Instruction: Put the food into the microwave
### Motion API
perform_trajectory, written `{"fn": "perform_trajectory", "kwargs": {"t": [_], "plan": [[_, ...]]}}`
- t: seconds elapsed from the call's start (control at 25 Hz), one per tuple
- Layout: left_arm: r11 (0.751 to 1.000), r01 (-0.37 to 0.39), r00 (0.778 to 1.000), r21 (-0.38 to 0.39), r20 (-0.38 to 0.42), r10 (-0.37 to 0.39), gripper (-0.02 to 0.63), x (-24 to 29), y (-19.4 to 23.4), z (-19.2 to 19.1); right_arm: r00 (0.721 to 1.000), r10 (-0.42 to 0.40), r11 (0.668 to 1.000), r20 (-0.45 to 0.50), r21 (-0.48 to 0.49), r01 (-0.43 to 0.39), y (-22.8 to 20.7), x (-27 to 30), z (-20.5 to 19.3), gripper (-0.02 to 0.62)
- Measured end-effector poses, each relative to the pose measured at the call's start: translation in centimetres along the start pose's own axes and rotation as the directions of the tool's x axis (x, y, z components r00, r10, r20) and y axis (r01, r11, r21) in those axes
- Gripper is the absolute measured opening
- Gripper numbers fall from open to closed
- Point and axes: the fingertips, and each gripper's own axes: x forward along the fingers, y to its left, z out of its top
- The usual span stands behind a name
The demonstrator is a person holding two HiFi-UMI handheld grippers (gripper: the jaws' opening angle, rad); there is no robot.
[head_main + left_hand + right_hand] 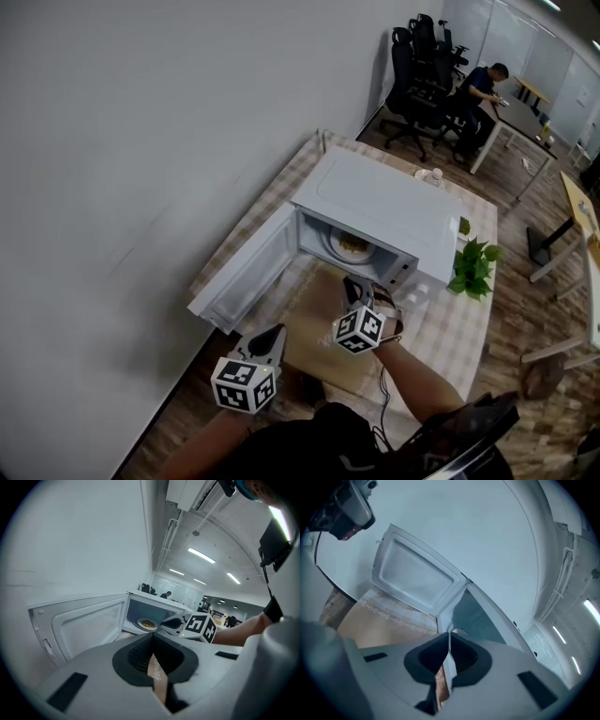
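A white microwave (380, 211) stands on the checked tablecloth with its door (246, 272) swung open to the left. Inside, a plate of food (352, 246) rests on the turntable; the left gripper view also shows the plate (147, 624). My right gripper (356, 289) hovers just in front of the open cavity, jaws shut with nothing in them. My left gripper (274, 336) is lower left, near the door's front edge, also shut and empty. In the left gripper view the right gripper (172, 621) points toward the plate. The right gripper view faces the door (417, 576) and cavity (474, 615).
A brown mat (314, 323) lies on the table in front of the microwave. A green plant (473, 264) and a small bottle (436, 174) stand to the microwave's right and behind. The wall runs along the left. Office chairs (422, 66) and a seated person (480, 86) are far back.
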Motion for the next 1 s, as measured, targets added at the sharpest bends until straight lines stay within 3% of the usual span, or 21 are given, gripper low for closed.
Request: {"fn": "perform_trajectory", "kwargs": {"t": [0.2, 0.4, 0.6, 1.0], "plan": [[1.0, -0.001, 0.999, -0.002, 0.042, 0.001, 0.009, -2.7, -0.8, -0.3, 0.999, 0.016, 0.994, 0.051, 0.109, -0.021, 1.1, -4.3, 2.2, 0.021], [1.0, -0.013, 0.997, -0.008, 0.075, 0.013, 0.009, -5.4, -1.1, -0.9, 0.995, -0.006, 0.994, 0.099, 0.105, -0.004, 2.6, -8.0, 4.1, 0.021], [1.0, -0.016, 0.995, -0.008, 0.101, 0.017, 0.009, -8.3, -1.7, -1.7, 0.986, 0.018, 0.982, 0.163, 0.18, -0.047, 4.3, -11.9, 5.8, 0.021], [1.0, -0.021, 0.986, -0.016, 0.166, 0.023, 0.008, -13.0, -2.0, -2.6, 0.954, 0.012, 0.891, 0.299, 0.43, -0.146, 6.0, -20.1, 9.5, 0.02]]}}
